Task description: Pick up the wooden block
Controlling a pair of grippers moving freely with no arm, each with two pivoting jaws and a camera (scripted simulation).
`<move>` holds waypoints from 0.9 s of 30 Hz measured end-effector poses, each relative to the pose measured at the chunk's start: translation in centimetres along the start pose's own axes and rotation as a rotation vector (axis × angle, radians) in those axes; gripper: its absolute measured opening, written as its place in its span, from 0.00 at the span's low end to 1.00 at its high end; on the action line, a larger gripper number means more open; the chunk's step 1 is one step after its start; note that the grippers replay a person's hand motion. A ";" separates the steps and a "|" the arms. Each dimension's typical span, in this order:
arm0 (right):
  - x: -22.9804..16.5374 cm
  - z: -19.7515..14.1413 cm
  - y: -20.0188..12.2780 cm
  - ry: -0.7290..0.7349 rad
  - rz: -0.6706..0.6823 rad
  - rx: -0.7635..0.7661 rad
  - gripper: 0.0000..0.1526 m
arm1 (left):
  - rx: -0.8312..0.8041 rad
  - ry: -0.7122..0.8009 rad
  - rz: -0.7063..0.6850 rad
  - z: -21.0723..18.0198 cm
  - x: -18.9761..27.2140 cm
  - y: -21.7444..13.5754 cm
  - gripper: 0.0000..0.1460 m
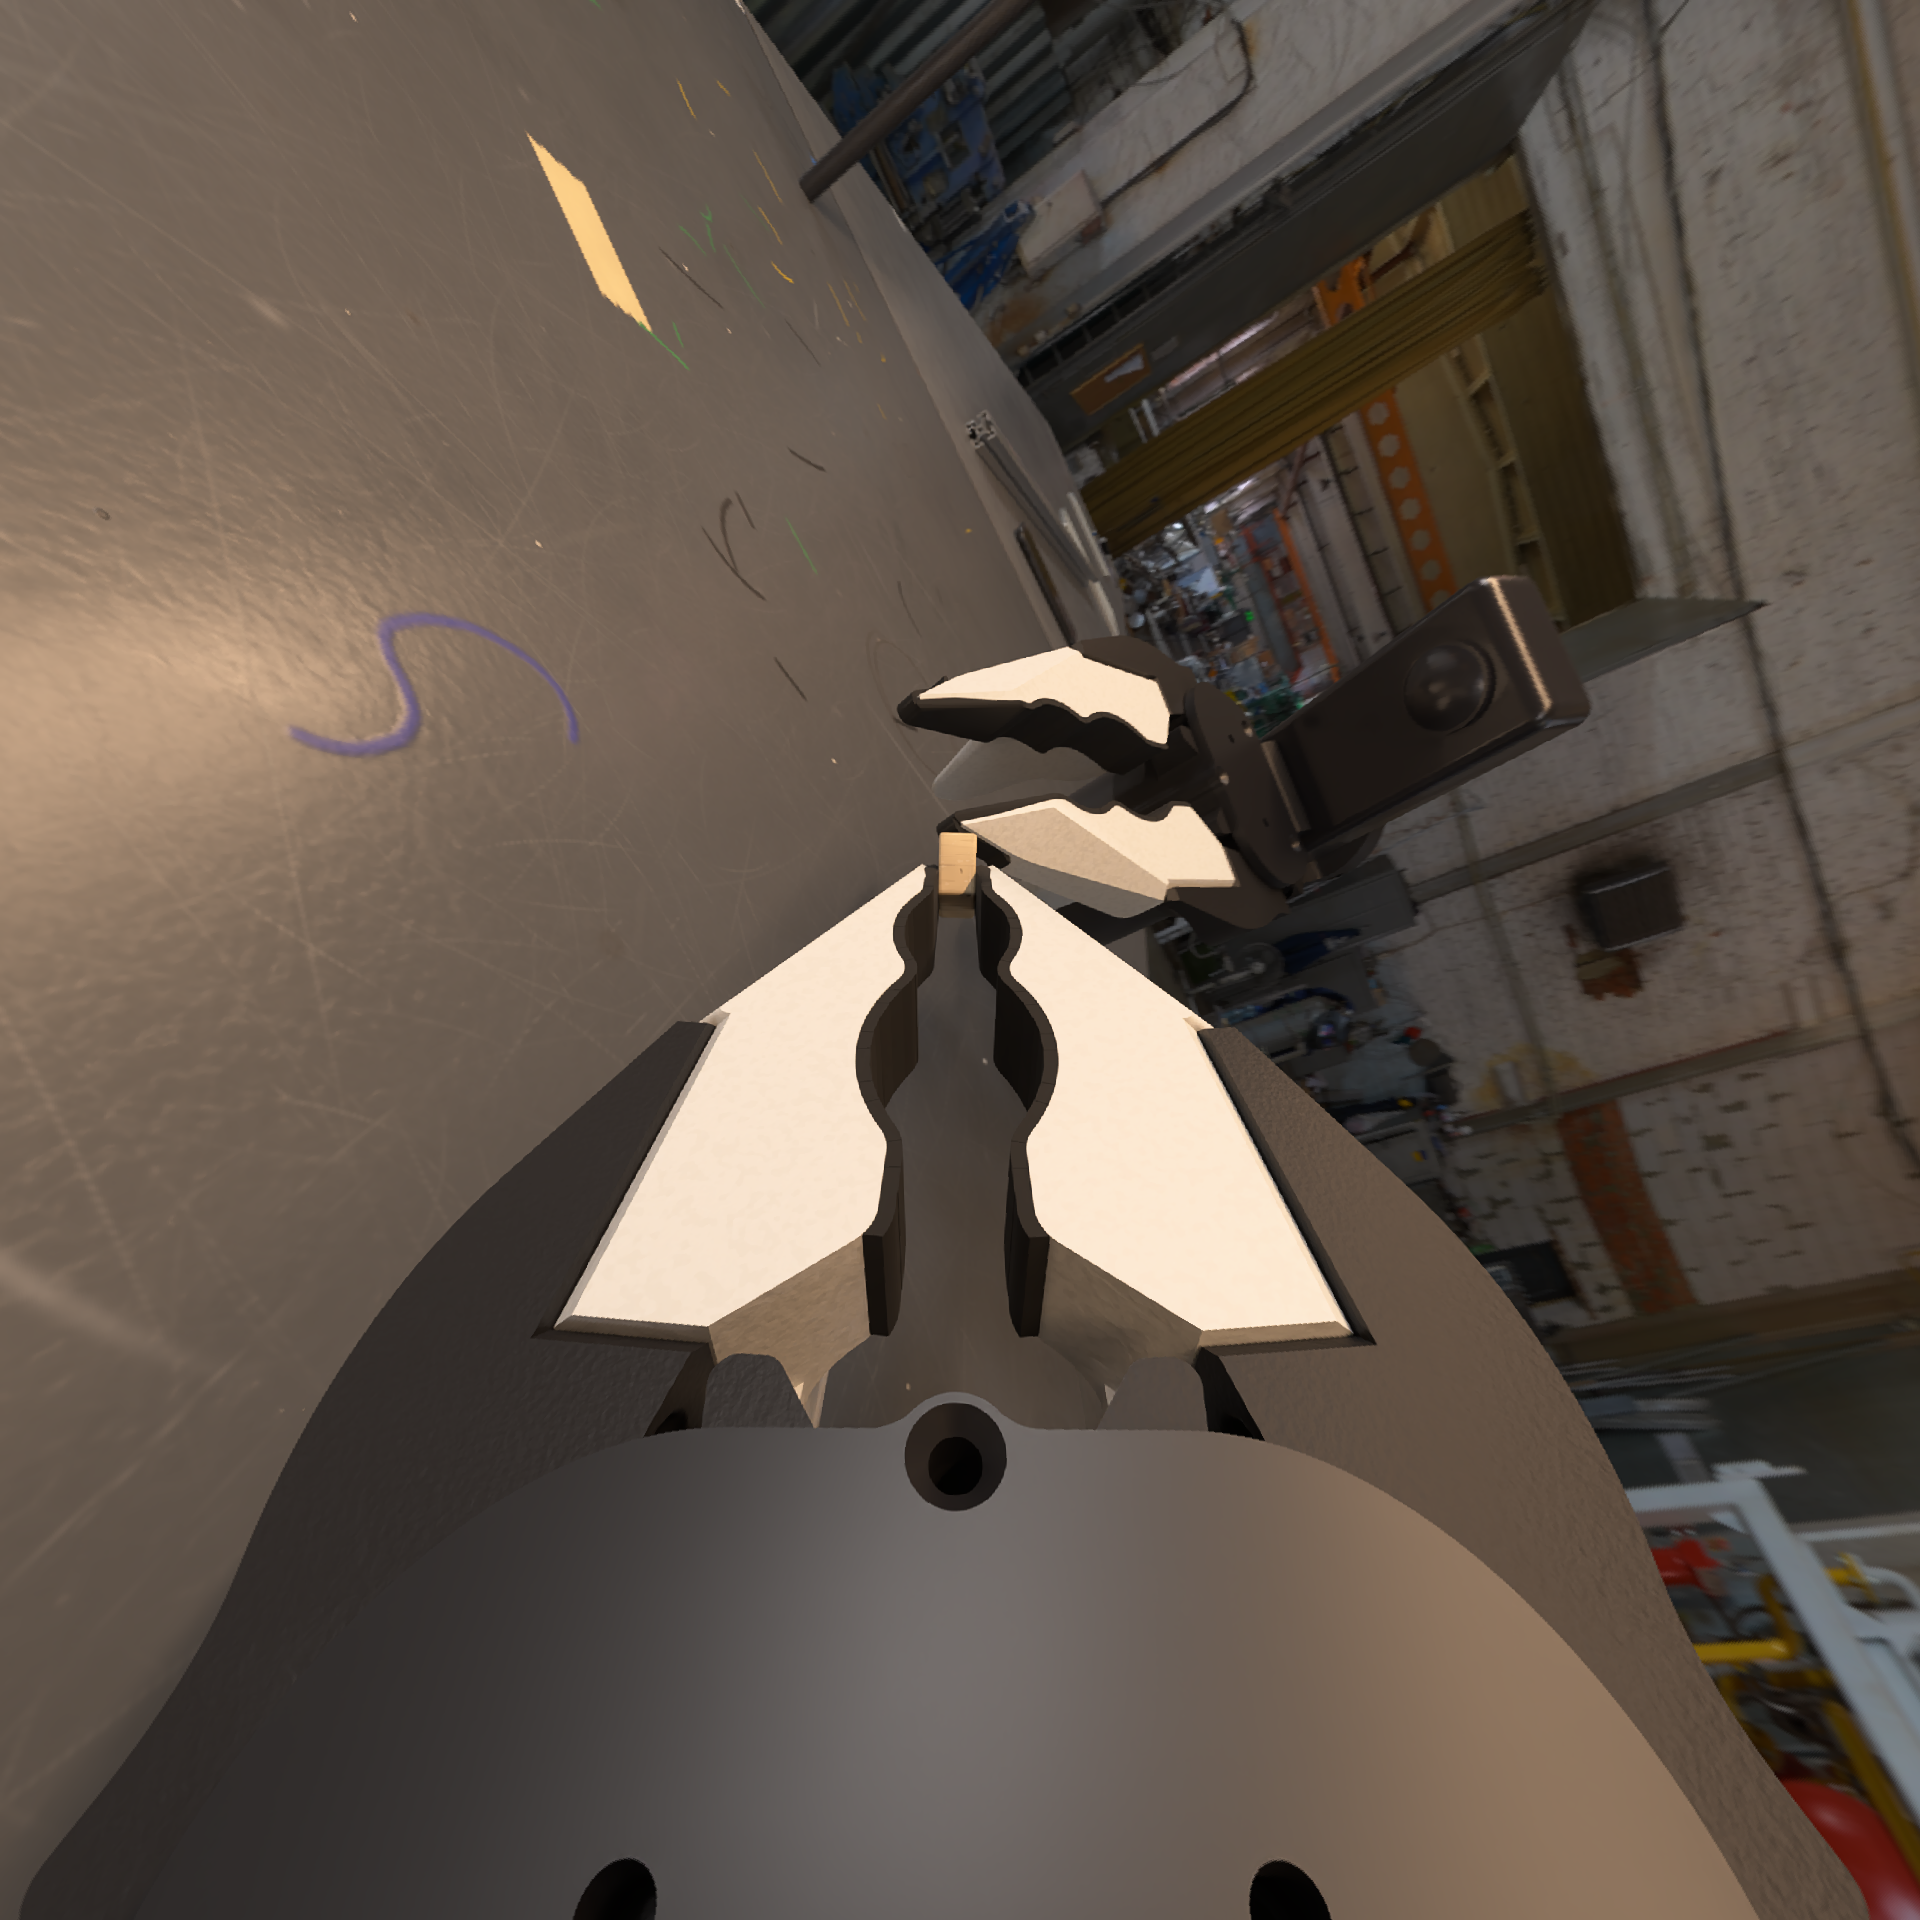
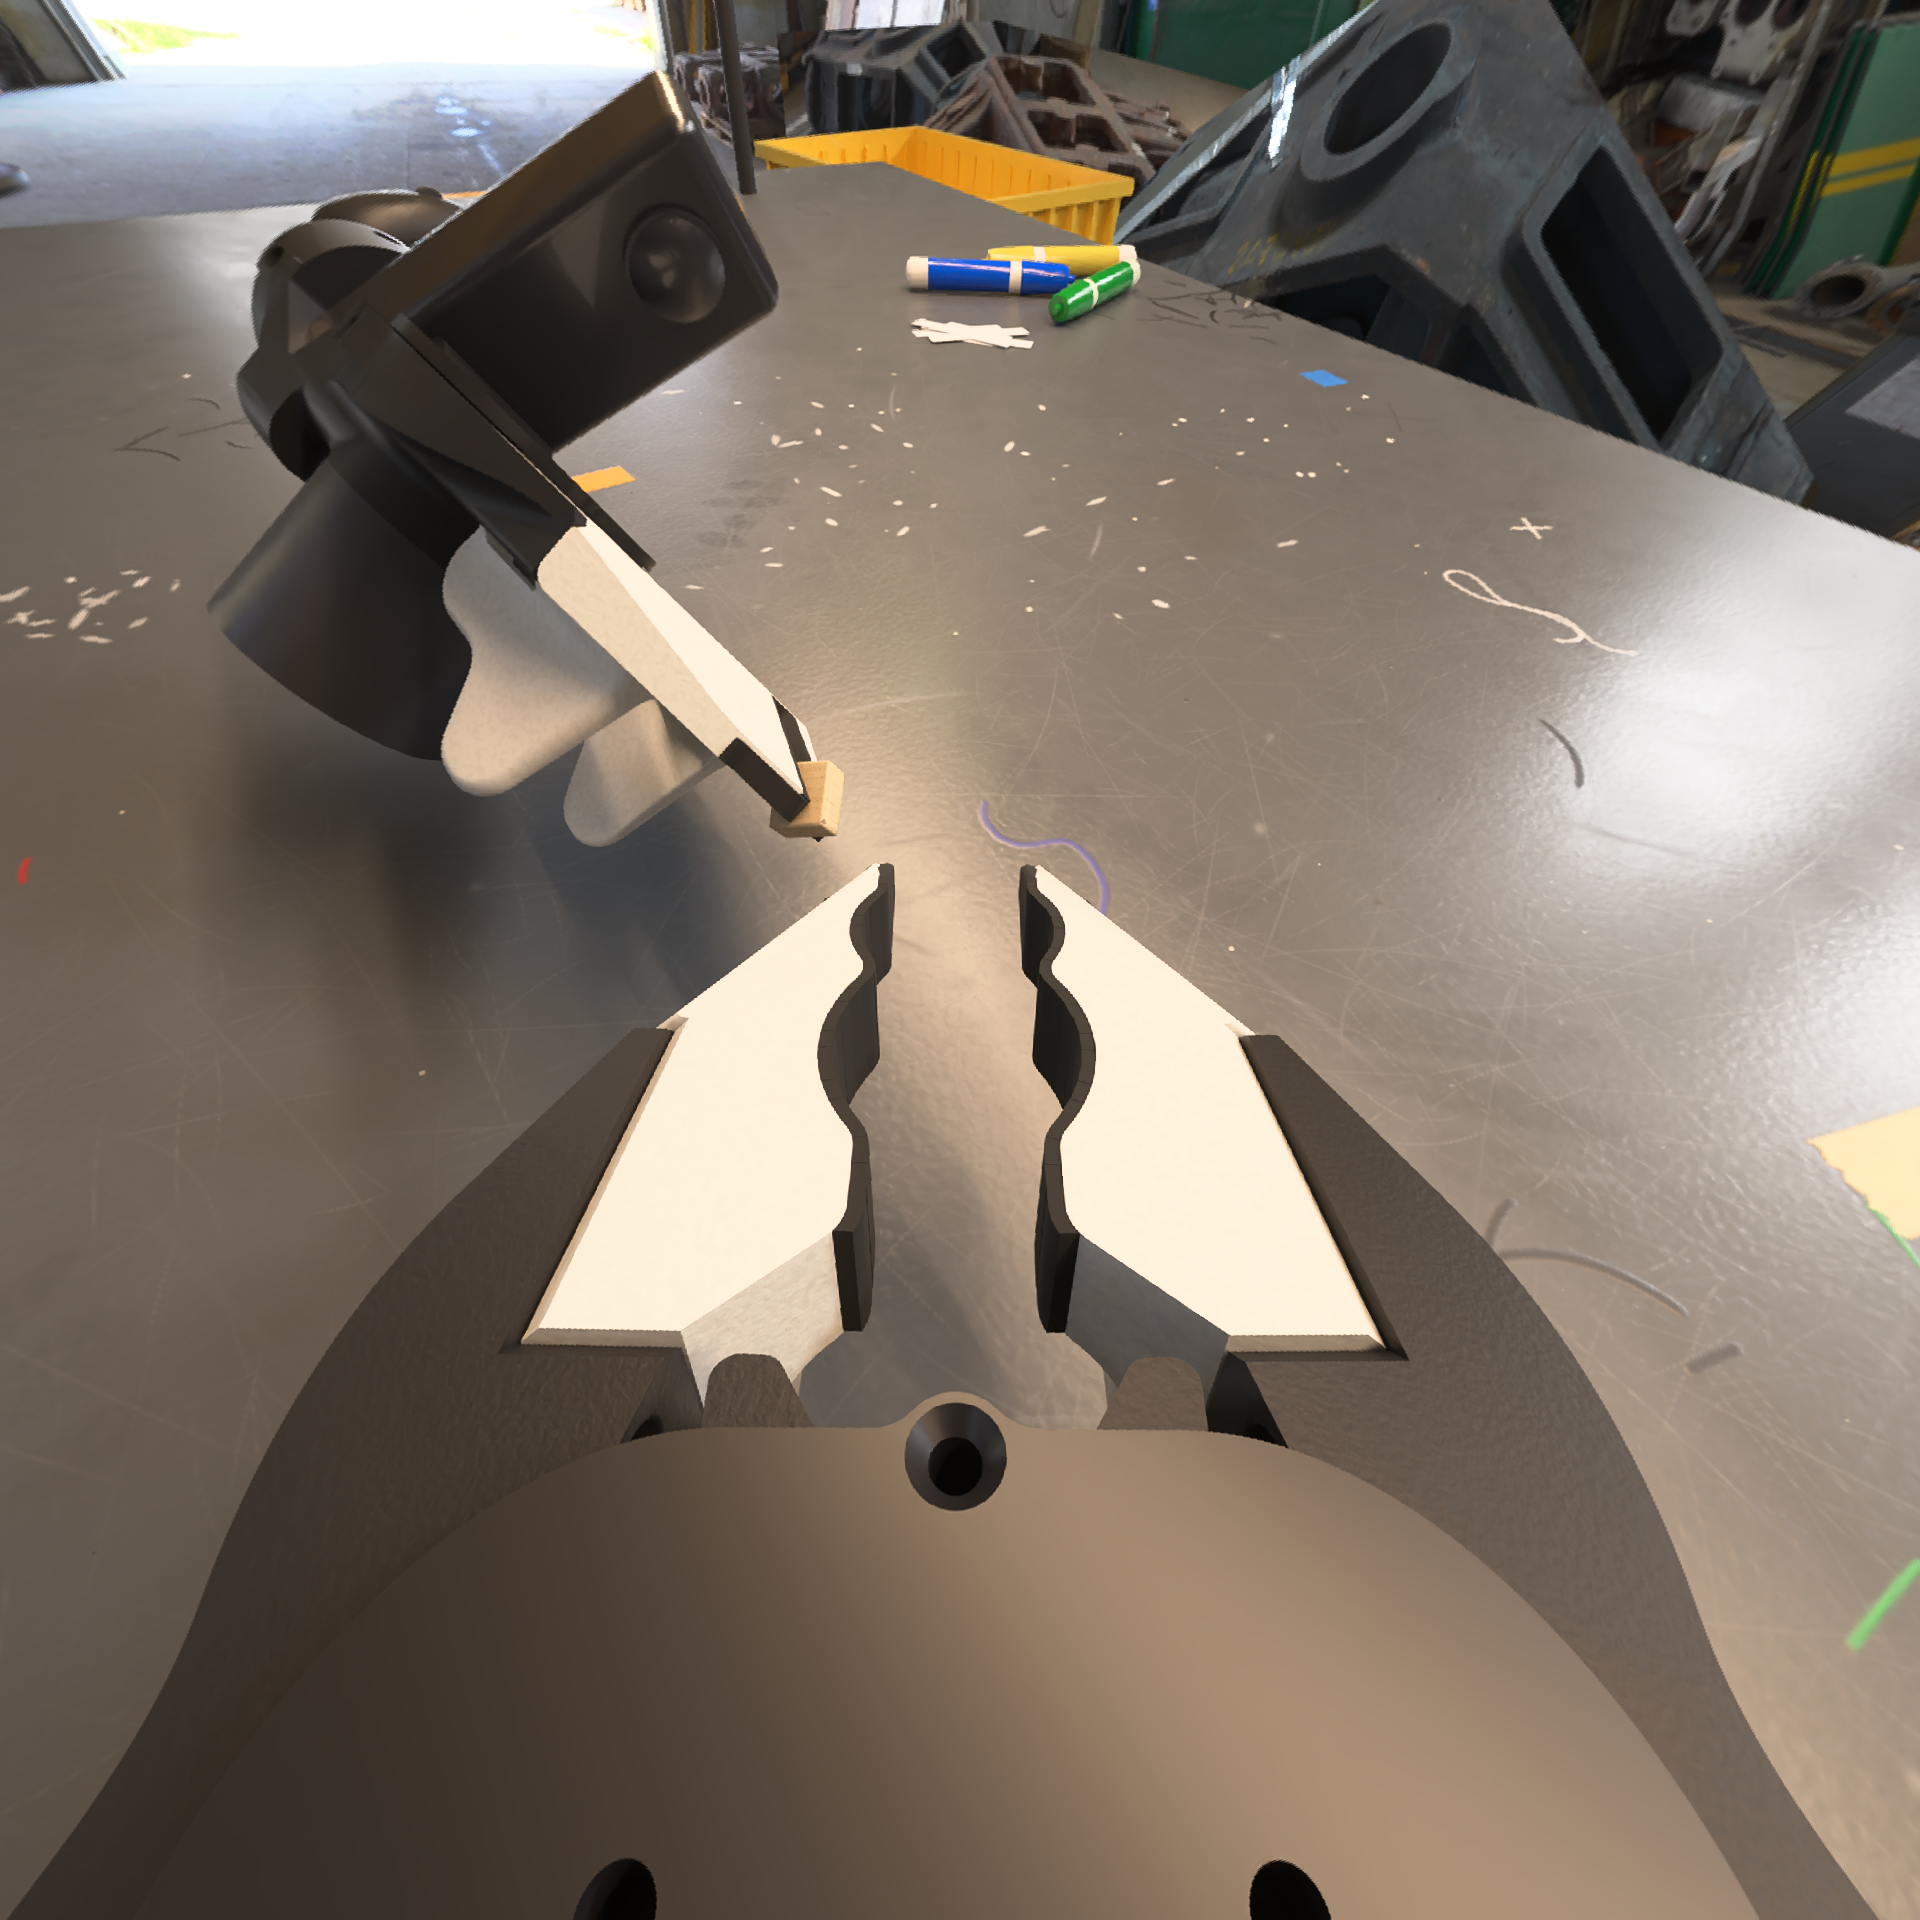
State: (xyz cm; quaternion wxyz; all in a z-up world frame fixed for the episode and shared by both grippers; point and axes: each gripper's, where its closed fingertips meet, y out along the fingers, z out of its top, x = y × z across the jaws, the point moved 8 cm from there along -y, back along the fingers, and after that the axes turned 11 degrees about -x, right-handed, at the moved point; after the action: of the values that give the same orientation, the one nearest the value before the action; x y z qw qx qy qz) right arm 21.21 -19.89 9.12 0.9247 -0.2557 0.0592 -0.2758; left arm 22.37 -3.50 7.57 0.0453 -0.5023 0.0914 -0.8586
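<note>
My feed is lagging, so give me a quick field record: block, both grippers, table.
block: wooden block, small, at the left tips
left hand-held gripper: shut on the block
right hand-held gripper: open, empty, tips just short of the block
block contact with table: cannot tell
table: grey, scratched
elsewhere: three markers at the far edge

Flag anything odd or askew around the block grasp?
The wooden block is caught only at the very tip of the left tongs, most of it sticking out past them, and it sits slightly skewed. A marginal pinch. The right tongs are open and empty just beside it. Nothing spilled or damaged on the table.
</note>
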 end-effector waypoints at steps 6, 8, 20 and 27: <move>0.1 0.0 -0.1 0.021 0.010 0.006 0.16 | 0.011 0.023 0.018 0.0 0.1 0.2 0.04; 0.1 0.0 -0.1 0.020 0.009 0.004 0.16 | 0.008 0.021 0.015 0.0 0.1 0.2 0.04; -0.5 -0.1 0.2 -0.073 -0.101 -0.029 0.16 | -0.002 0.136 0.153 -0.1 0.3 0.3 0.04; -0.4 -0.2 0.2 -0.054 -0.089 -0.031 0.16 | -0.009 0.227 0.243 -0.2 0.6 0.7 0.04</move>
State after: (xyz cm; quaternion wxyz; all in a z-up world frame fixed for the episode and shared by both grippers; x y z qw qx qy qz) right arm 20.95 -19.62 8.88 0.9087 -0.2799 0.0272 -0.3085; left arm 21.91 -4.25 7.87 0.1359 -0.3874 0.1600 -0.8977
